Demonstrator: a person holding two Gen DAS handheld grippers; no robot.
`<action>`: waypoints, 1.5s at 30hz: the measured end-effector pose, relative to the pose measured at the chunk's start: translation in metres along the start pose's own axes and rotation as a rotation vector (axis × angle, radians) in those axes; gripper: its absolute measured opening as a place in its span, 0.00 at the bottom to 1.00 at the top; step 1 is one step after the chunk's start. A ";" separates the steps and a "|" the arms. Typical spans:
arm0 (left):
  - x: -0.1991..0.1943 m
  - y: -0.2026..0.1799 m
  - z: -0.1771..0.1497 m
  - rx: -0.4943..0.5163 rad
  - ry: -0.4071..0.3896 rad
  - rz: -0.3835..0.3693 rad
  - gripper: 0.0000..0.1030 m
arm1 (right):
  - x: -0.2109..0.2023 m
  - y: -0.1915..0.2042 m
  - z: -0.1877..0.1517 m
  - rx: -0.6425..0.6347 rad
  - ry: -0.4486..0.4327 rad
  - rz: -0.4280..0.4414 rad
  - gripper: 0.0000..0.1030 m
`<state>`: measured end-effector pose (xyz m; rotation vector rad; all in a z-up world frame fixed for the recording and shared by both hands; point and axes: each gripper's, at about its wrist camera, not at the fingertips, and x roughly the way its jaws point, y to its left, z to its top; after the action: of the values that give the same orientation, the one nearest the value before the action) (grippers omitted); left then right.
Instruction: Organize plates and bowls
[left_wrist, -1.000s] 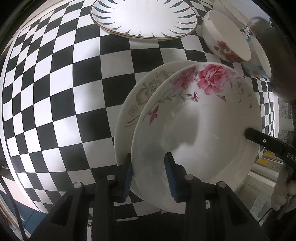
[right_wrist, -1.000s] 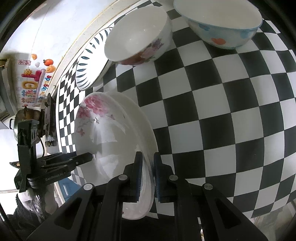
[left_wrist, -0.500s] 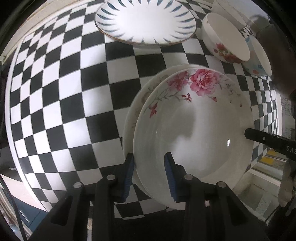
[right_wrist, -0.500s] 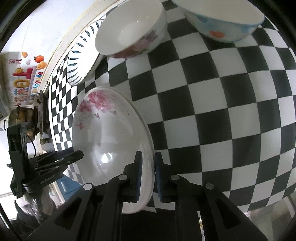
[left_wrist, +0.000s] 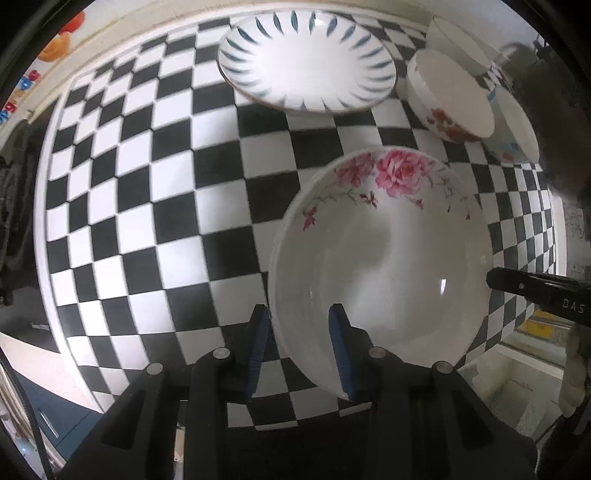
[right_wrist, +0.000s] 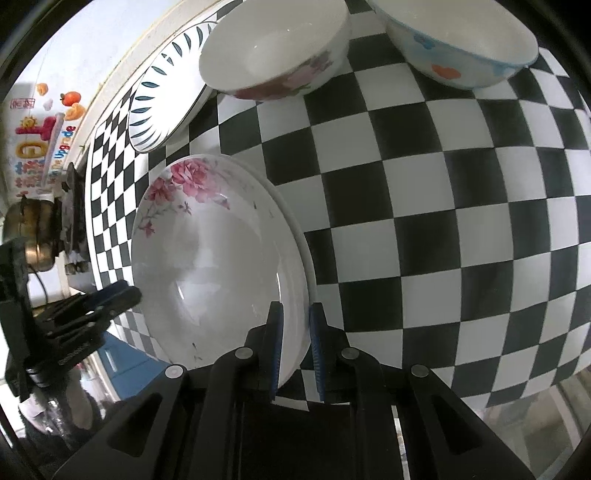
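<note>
Both hold the pink-rose plate (left_wrist: 380, 258) from opposite rims over the checkered worktop (left_wrist: 147, 184), the left hand-held gripper (left_wrist: 299, 347) spread around its near edge without clamping, the right hand-held gripper (right_wrist: 295, 347) pinching its rim, and the blue-petal plate (left_wrist: 306, 66) lies straight ahead of the left one.

Both wrist cams look forward and down along their fingers, close over the rose plate (left_wrist: 380, 266) (right_wrist: 210, 258) they share.
</note>
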<state>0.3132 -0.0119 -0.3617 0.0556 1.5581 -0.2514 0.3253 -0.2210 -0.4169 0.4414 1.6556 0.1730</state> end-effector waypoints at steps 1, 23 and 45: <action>-0.005 0.001 0.000 -0.006 -0.011 -0.005 0.31 | -0.003 0.002 0.000 -0.001 0.000 -0.004 0.18; -0.003 0.105 0.167 -0.299 -0.055 -0.193 0.31 | -0.059 0.099 0.207 -0.093 -0.143 0.017 0.49; 0.048 0.088 0.205 -0.248 0.003 -0.166 0.21 | 0.039 0.093 0.281 -0.117 0.063 -0.048 0.19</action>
<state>0.5309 0.0281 -0.4170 -0.2681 1.5881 -0.1863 0.6151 -0.1611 -0.4584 0.3102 1.7060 0.2485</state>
